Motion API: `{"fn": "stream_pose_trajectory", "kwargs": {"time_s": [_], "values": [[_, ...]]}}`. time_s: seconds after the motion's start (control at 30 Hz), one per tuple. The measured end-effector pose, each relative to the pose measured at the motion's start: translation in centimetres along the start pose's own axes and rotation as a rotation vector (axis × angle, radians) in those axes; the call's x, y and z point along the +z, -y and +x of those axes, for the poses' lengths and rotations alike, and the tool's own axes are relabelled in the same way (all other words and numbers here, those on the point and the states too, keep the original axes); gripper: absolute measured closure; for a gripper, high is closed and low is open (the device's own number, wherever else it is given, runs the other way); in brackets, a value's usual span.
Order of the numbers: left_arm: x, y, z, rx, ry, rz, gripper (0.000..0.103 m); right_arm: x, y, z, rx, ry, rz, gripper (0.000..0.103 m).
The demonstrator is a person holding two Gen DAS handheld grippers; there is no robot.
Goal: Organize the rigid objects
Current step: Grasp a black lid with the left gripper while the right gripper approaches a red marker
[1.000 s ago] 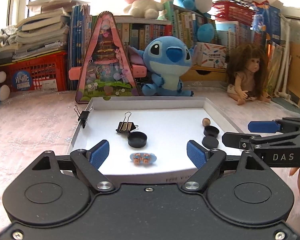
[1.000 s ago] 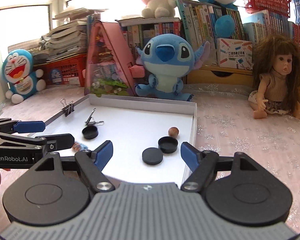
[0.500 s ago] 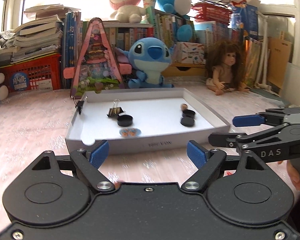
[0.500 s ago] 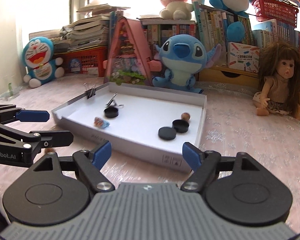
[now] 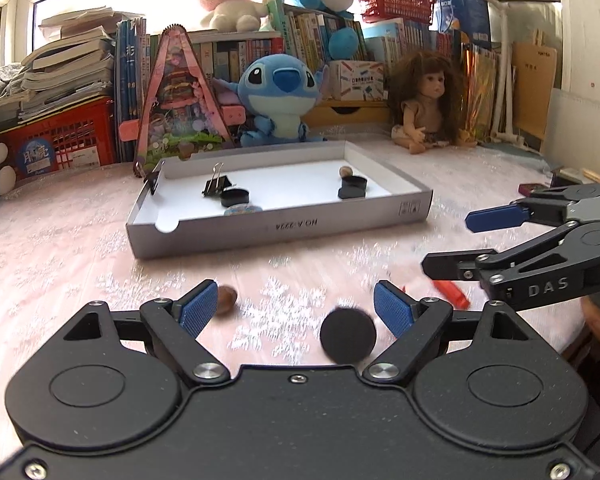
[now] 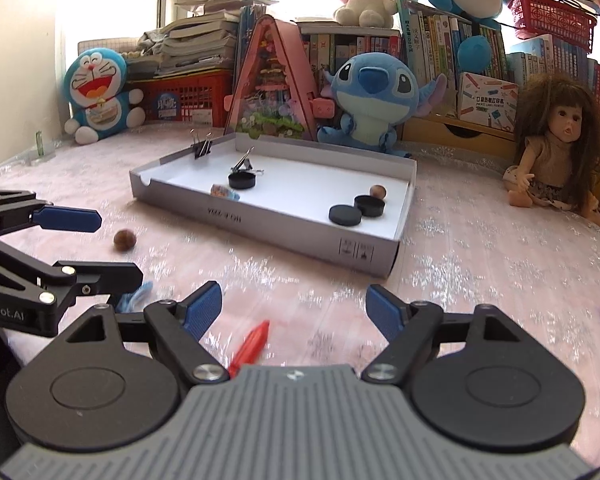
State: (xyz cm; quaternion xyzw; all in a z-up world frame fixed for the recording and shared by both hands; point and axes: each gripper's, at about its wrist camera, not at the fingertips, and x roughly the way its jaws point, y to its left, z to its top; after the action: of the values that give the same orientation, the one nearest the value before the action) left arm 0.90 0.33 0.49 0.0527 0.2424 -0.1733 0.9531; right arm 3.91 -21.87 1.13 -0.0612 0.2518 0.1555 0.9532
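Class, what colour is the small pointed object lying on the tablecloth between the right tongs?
Red-orange; the right wrist view shows it best.

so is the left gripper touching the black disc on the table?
Apart. The left wrist view shows the black disc lying flat between the left gripper's open jaws, with pink tablecloth visible on both sides.

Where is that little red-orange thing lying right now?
The red-orange piece lies on the pink tablecloth outside the white tray, just ahead of the right gripper. The left wrist view shows it under the right gripper too.
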Motion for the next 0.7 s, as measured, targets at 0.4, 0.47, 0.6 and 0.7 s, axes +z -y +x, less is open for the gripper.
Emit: {"fn": "stream_pose_trajectory", "kwargs": {"time_s": [0.4, 0.47, 0.6, 0.7], "values": [[-0.7, -1.5, -1.5, 0.054, 0.022, -0.018, 0.019, -1.5, -0.7, -0.7, 0.000, -0.028, -0.038, 0.015], [-0.8, -1.9, -1.9, 0.066, 0.022, -0.028, 0.019, -1.7, -0.7, -0.7, 0.001, -0.033, -0.035, 0.015], [-1.2, -2.6, -2.2, 0.105, 0.020, -0.027, 0.019, -1.8, -0.6, -0.6, -0.007, -0.038, -0.039, 0.015], [-1.6, -3.0, -2.0, 0.134, 0.001, -0.014, 0.019, -1.9, -0.7, -0.6, -0.005, -0.042, -0.036, 0.015]]}}
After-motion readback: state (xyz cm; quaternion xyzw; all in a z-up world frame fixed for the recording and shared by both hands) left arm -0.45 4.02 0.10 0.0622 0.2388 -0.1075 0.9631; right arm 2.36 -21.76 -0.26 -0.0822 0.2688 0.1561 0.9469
